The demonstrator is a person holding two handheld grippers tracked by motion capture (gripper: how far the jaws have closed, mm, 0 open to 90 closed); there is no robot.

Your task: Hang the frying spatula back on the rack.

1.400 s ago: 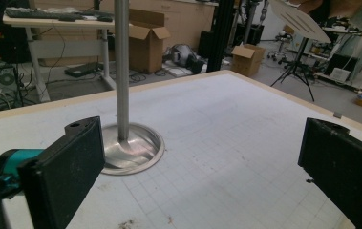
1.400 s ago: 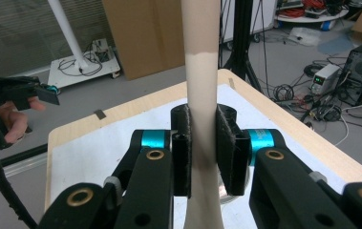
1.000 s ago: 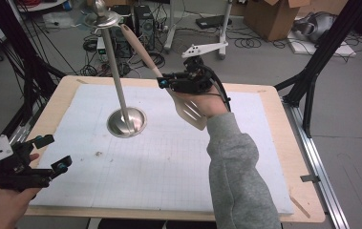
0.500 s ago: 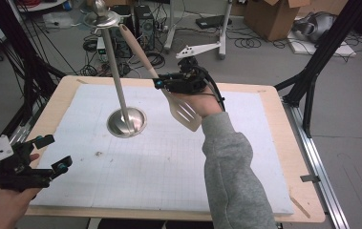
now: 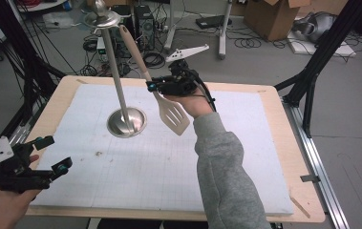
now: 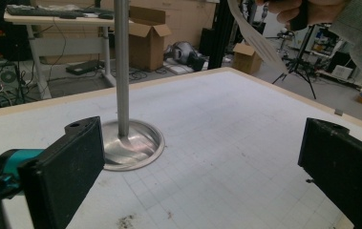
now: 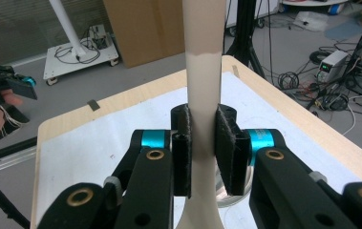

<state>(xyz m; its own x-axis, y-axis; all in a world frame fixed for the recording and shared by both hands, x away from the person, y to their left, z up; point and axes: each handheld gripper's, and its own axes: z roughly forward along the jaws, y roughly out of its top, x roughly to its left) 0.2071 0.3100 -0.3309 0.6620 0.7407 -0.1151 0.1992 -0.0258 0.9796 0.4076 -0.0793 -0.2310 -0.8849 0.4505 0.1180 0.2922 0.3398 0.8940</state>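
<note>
High view: right tool [image 5: 155, 87] held above the far middle of the desk [image 5: 274, 157], jaws clamped on the neck of a beige slotted spatula [image 5: 162, 98]. Spatula runs on a slant: slotted blade hangs below and just near-side of the tool, over the white mat [image 5: 169, 171]; handle rises past the tool toward the desk's far left, its end close to the top of the metal stand [image 5: 121, 90] (touching or not, cannot tell). Stand's round base sits on the mat, left of centre. Left tool [image 5: 54, 155] low at the near left corner, jaws apart, nothing between them, well apart from the spatula.

Left gripper view: left tool [image 6: 193, 171] with both black jaws wide apart over the mat. Stand's pole and dished base just beyond the left jaw. Spatula blade [image 6: 255, 36] high at the upper right, under the other hand.

Right gripper view: right tool [image 7: 202, 150] pads pressed on either side of the spatula's [image 7: 202, 76] beige shaft (shaft upright between them, blade end spreading out below). Left tool [image 7: 6, 83] small at the far left edge.
</note>
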